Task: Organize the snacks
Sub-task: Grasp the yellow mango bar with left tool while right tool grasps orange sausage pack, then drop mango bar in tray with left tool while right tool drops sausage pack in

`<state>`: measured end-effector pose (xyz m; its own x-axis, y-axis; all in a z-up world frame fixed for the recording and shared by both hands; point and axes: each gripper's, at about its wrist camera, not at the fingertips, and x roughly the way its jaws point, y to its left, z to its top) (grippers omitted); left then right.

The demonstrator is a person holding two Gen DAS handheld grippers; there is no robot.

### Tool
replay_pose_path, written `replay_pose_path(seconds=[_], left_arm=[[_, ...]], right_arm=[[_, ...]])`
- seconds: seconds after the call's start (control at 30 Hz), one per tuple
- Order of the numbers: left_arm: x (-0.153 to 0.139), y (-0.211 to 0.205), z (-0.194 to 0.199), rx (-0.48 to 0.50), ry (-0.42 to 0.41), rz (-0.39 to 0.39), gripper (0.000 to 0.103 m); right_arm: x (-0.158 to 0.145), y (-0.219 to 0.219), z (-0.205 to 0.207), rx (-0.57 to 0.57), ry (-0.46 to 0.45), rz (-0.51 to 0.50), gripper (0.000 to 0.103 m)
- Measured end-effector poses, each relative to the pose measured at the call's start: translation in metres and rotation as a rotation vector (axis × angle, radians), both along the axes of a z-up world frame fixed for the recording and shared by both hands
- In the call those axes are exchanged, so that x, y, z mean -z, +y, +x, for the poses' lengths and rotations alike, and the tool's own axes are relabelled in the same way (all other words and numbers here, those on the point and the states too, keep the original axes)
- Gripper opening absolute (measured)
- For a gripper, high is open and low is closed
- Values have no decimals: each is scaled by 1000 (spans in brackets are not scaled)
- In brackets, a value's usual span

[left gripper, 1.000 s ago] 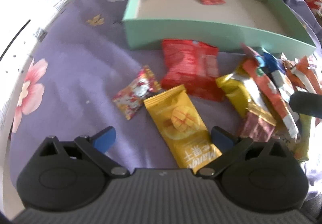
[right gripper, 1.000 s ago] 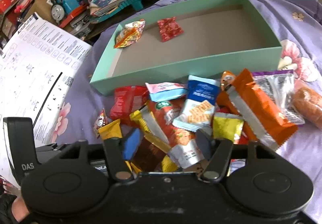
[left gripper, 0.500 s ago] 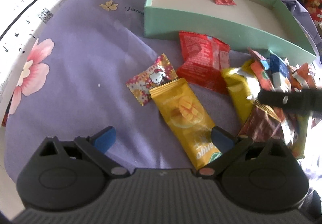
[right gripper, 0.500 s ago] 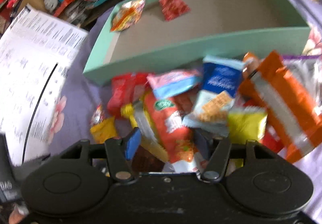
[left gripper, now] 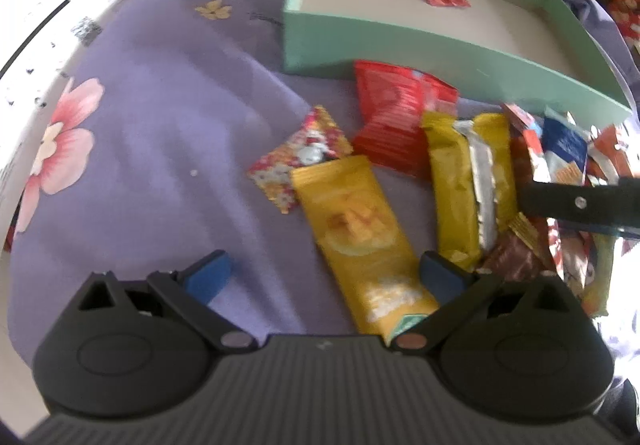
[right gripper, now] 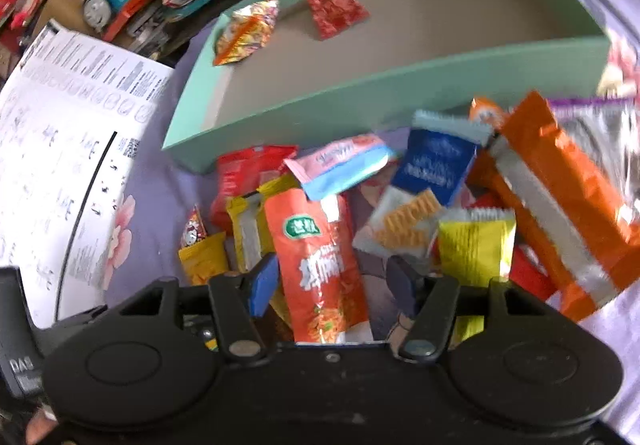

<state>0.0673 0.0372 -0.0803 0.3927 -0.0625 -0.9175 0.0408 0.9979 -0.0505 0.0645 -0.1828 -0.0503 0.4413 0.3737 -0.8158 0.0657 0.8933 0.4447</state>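
Since a second ago the right gripper (right gripper: 332,287) has sunk into the snack pile, so the orange-red noodle-snack packet (right gripper: 320,265) now fills the gap between its fingers, and the left wrist view has shifted so the mint-green box (left gripper: 400,41) sits further right; the left gripper (left gripper: 324,279) has barely moved.

To do the pick well, I judge the right gripper should settle until both pads flank the packet's lower body, close on that packet alone, and lift clear of the yellow-green sachet (right gripper: 474,245) and the yellow bar (right gripper: 246,233) beside it before carrying it over the box's near wall; the slick film may slip, so a grip across the middle is safer than one at the crimped end.

The right gripper points steeply down at the pile, jaws half spread astride the packet, pads not visibly pressing it; the left gripper also tilts steeply down, jaws wide apart and holding nothing, over the mango bar (left gripper: 360,241) on the purple floral cloth (left gripper: 160,125); two snacks already lie in the box.
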Motion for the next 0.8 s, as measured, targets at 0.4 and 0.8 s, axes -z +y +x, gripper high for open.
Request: replay_pose_path(seconds=[0.4,0.8], left_arm=[[-1,-6,-9,44,-87,27,46],[-20,3,-28,26,-129,-23,36]], right_arm=[[4,17,2,-70,-49,-23,29],[-16,0,-21,-29,-69,55,15]])
